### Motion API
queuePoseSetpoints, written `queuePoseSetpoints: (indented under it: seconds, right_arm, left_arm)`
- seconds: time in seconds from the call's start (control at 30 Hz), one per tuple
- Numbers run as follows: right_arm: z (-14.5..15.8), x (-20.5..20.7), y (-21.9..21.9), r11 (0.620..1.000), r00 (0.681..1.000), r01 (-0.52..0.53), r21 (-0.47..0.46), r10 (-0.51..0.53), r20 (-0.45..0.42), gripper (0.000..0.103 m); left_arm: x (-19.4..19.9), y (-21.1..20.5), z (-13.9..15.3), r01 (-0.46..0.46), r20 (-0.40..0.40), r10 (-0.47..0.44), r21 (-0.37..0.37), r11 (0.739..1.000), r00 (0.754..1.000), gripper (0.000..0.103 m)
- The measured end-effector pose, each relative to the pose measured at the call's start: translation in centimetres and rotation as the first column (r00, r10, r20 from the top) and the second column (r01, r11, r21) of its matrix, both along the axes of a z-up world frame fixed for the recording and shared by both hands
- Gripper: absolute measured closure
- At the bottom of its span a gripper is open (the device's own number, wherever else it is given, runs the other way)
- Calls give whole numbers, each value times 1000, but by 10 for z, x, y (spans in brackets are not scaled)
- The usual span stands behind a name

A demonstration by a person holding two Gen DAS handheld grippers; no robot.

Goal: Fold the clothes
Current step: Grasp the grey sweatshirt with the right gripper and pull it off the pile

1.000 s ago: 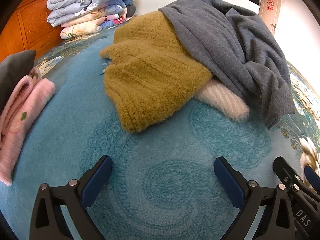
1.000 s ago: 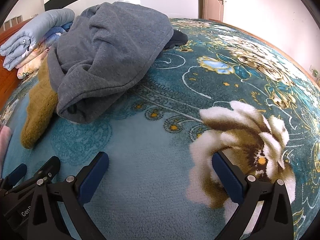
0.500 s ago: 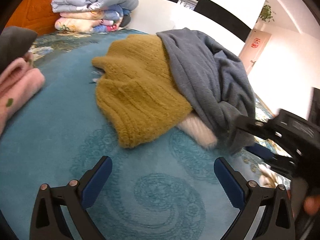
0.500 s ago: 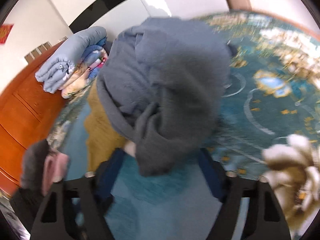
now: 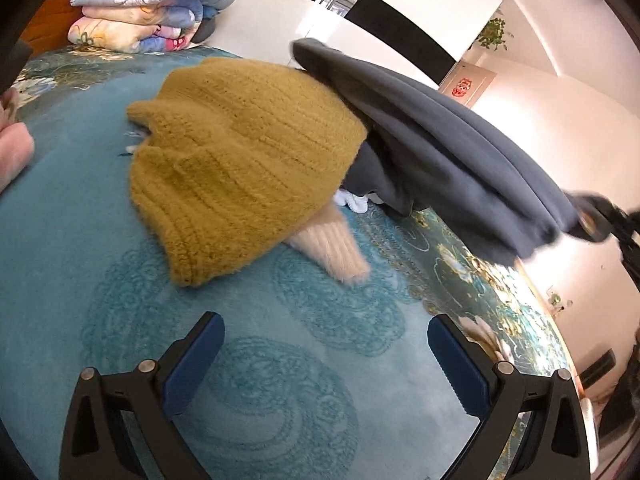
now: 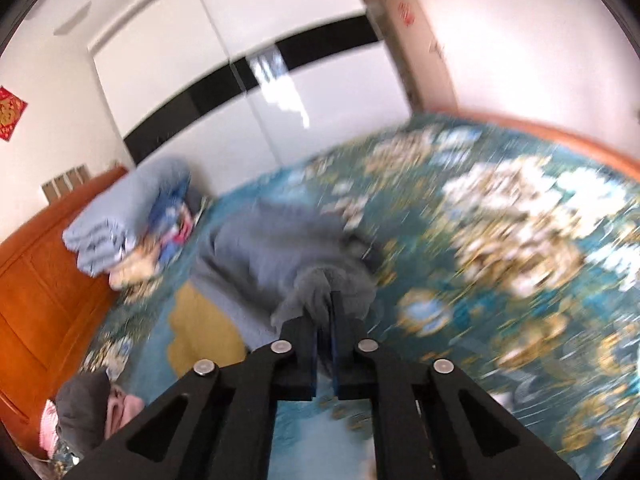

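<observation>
- We see a bed covered by a teal blanket (image 5: 120, 216) with swirl and flower patterns; clothes lie in a heap on it.
- Our right claw (image 6: 325, 312) has its two jaws pressed together on a fold of the grey sweater (image 5: 452, 148), which stretches up and away from the heap towards the right of the left wrist view.
- The far end of that grey sweater rests on the mustard knitted sweater (image 5: 244, 160), which lies crumpled in the middle of the bed.
- A cream fuzzy garment (image 5: 336, 248) pokes out from under the mustard one, just beside the grey cloth.
- Our left claw (image 5: 324, 356) hangs wide open above bare blanket, near the heap, gripping nothing.
- At the left edge a pink garment (image 5: 14, 152) shows partly; in the right wrist view a dark grey item sits on it.
- A stack of folded quilts (image 5: 152, 4) stands at the head of the bed against an orange wooden headboard (image 6: 44, 280).
- Behind is a white wardrobe (image 6: 224, 64) with a black band.
- The right wrist view is blurred.
</observation>
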State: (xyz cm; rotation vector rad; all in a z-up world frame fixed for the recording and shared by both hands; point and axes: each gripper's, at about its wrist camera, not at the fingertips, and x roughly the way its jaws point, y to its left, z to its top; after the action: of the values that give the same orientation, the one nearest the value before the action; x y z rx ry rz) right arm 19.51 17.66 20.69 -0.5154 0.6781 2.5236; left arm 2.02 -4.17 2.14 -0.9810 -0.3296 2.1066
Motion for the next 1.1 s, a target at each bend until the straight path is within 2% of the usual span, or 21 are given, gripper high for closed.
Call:
queuePoseSetpoints:
  seconds: [0.13,0.2,0.33,0.5,0.6,0.73,0.8,0.87,0.93,0.97,1.03,1.1]
  right_arm:
    - [3,52,17,997,998,68,32,-68,0,100]
    - [-9,72,31,995,995,98,-4,-98,16,100]
    - [-37,110,64,980,981,189,-62,-187,42,100]
    - [-58,164,110,932,943,332,-142,-332,23,100]
    - [-67,175,125,916,928,373,-149,-371,44,100]
    - [-76,163,126,940,933,335,-70,-320,166,99]
    - [-74,161,122,947,933,319,-30,-308,186,97]
    - [-64,163,118,943,921,332,32,-332,205,90]
    - [-53,162,114,936,909,337,102,-352,224,79]
    - [-48,162,111,932,903,336,139,-360,233,65]
    - [-38,159,99,924,899,306,228,-360,251,49]
    - [-33,146,77,924,913,229,306,-312,261,45]
  left_arm:
    - [11,-8,3,5,8,-6,14,1000,1000,0]
    - [20,-12,5,30,22,-31,32,999,999,0]
    - [37,-14,6,74,26,-75,23,997,997,0]
    - [52,-15,13,105,15,-105,-15,994,994,0]
    - [53,-11,16,108,21,-108,-39,993,994,0]
    - [51,-6,21,92,30,-90,-66,994,996,0]
    - [51,-5,23,80,27,-78,-82,993,997,0]
    - [51,-6,25,67,14,-66,-111,992,998,0]
    - [51,-9,27,54,-10,-56,-140,989,998,0]
    - [52,-10,28,48,-22,-52,-156,987,998,0]
    - [52,-9,27,44,-36,-52,-184,982,998,0]
    - [50,-9,24,50,-30,-56,-197,979,998,0]
